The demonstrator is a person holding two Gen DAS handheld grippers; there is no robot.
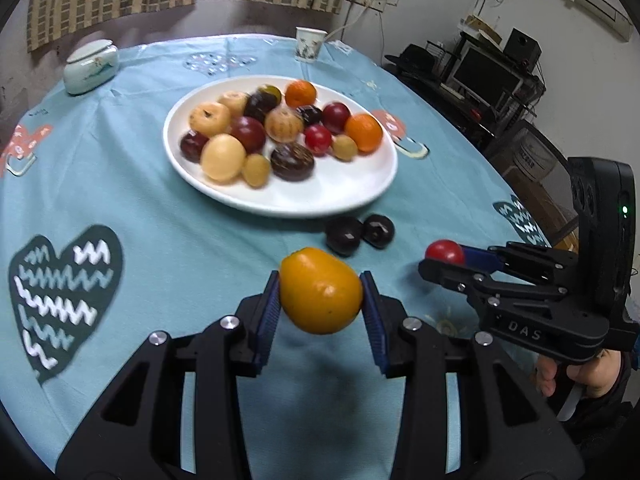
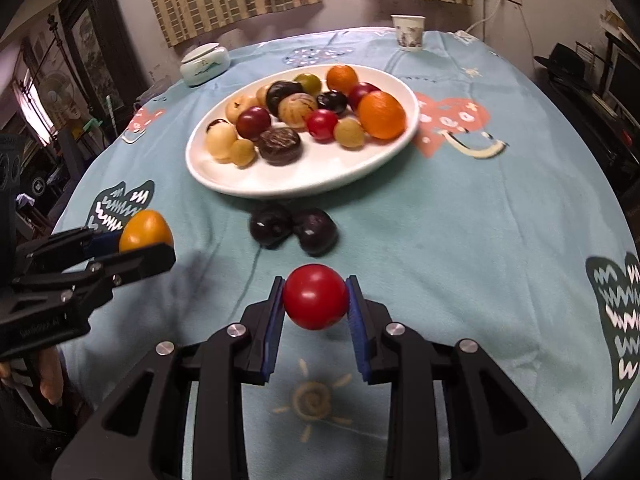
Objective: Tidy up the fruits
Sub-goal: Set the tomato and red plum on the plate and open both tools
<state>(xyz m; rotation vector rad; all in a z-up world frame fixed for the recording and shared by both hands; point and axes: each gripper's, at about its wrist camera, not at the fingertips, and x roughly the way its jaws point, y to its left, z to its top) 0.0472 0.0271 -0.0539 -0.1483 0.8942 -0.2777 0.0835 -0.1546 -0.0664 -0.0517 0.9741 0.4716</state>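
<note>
Left wrist view shows what the other lacks: a desk with a monitor [image 1: 486, 74] and speaker at far right. Right wrist view alone shows a fan [image 2: 56, 94] at far left and a sun print on the cloth just below its fingers.

In the left view, the left hand-held gripper [image 1: 321, 304] clamps one orange fruit [image 1: 320, 290] between its blue pads, held above the near counter [image 1: 160, 248]. The right hand-held gripper [image 2: 316, 304] grips one red fruit [image 2: 315, 296] the same way.

Two dark plums [image 2: 294, 226] lie touching each other on the cloth, just near of the white plate [image 2: 304, 178]. One plate holds roughly fifteen mixed fruits. One paper cup [image 2: 408, 32] and one lidded jar [image 2: 204, 63] stand at the far edge.
</note>
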